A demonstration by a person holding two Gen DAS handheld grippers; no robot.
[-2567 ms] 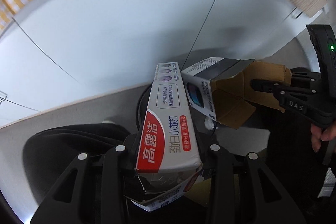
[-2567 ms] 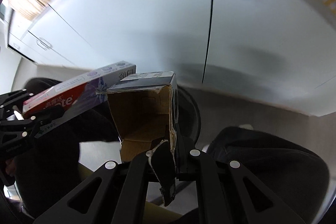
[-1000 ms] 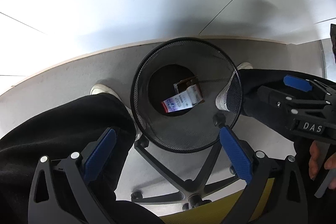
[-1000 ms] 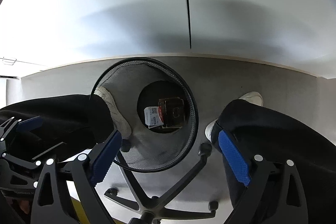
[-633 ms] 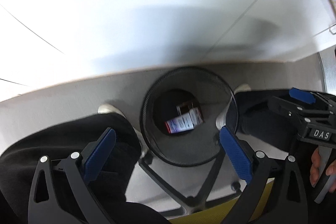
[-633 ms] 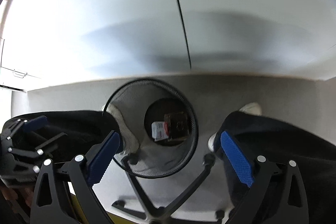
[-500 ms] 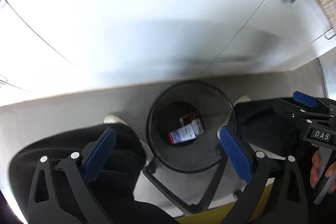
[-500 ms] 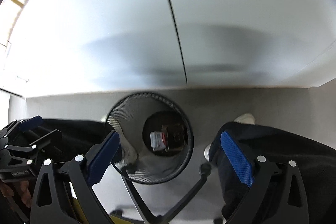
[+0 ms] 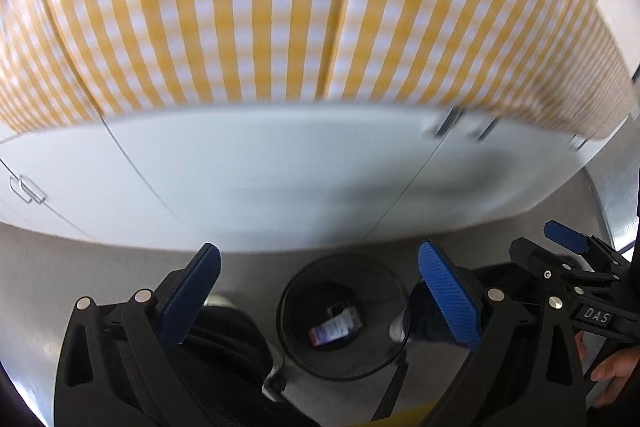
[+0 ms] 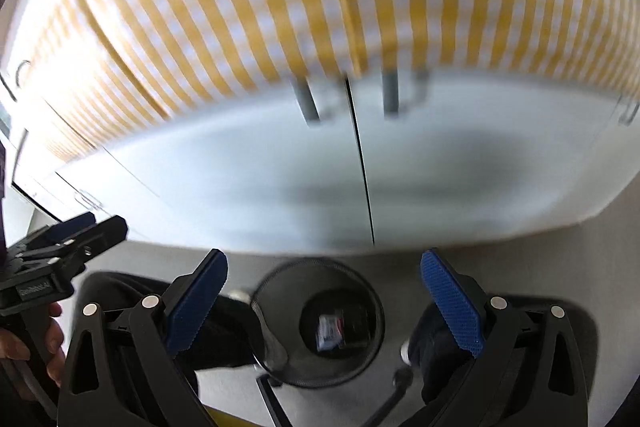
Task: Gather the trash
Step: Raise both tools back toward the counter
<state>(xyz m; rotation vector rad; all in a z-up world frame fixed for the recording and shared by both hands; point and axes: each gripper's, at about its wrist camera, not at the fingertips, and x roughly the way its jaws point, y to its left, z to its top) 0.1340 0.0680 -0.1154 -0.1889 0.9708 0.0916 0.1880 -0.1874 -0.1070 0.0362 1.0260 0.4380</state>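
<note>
A black mesh wastebasket (image 9: 342, 359) (image 10: 280, 291) stands on the grey floor between a seated person's legs. At its bottom lie the toothpaste box (image 9: 334, 326) (image 10: 329, 331) and, beside it, the dark cardboard box (image 10: 357, 323). My left gripper (image 9: 320, 301) is open and empty, raised above the basket. My right gripper (image 10: 326, 301) is open and empty too, at about the same height. Each gripper shows at the edge of the other's view, the right one (image 9: 568, 263) and the left one (image 10: 68, 239), each held by a hand.
White cabinet doors (image 9: 280, 179) with metal handles (image 10: 390, 95) rise behind the basket. Above them hangs a yellow and white checked cloth (image 9: 280, 7). Black trouser legs (image 10: 532, 311), white shoes (image 10: 406, 351) and a chair's star base (image 9: 276, 381) crowd the floor around the basket.
Both boxes were let go into the basket and both grippers opened. Since then both grippers have risen and tilted up, so the basket looks smaller and the checked cloth has come into view.
</note>
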